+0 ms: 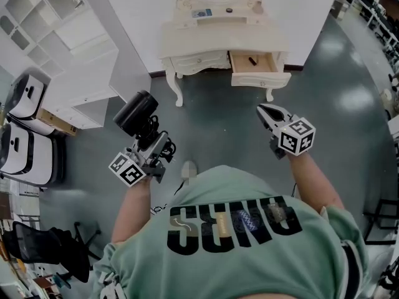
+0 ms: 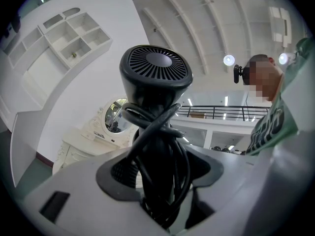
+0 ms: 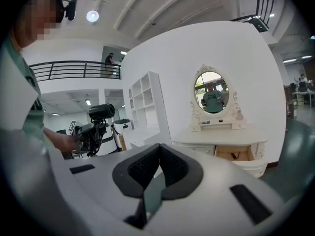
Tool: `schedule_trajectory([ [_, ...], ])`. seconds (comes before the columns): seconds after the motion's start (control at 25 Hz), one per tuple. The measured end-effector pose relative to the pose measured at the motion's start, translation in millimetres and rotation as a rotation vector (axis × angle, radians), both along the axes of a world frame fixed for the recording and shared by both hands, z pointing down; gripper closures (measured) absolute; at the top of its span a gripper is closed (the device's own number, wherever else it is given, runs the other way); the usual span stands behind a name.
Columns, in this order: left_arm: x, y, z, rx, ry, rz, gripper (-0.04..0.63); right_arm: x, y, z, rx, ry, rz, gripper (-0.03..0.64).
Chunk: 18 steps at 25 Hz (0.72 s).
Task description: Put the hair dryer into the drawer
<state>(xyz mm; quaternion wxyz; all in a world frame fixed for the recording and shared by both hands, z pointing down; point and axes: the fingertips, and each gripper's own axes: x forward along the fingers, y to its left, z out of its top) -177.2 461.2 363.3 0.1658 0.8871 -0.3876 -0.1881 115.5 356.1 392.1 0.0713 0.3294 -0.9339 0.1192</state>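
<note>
Head view: the left gripper (image 1: 151, 143) clamps the hair dryer (image 1: 138, 112) by its handle, well short of the open drawer (image 1: 260, 80). The right gripper (image 1: 268, 113) is closed and empty.

Left gripper view: the wound cord (image 2: 162, 151) hides the handle between the jaws.

Right gripper view: the gripper's body cuts off the drawer's lower edge.
</note>
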Motion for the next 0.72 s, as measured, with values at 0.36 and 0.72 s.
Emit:
schedule_trajectory([
  [0.36, -78, -98, 22, 0.01, 0.02, 0.067, 0.327, -84, -93, 15, -0.015, 0.036, 0.037, 0.623],
  [0.72, -188, -243, 10, 0.015, -0.037, 0.191, 0.327, -195, -219, -8, -0.004, 0.01, 0.13, 0.623],
])
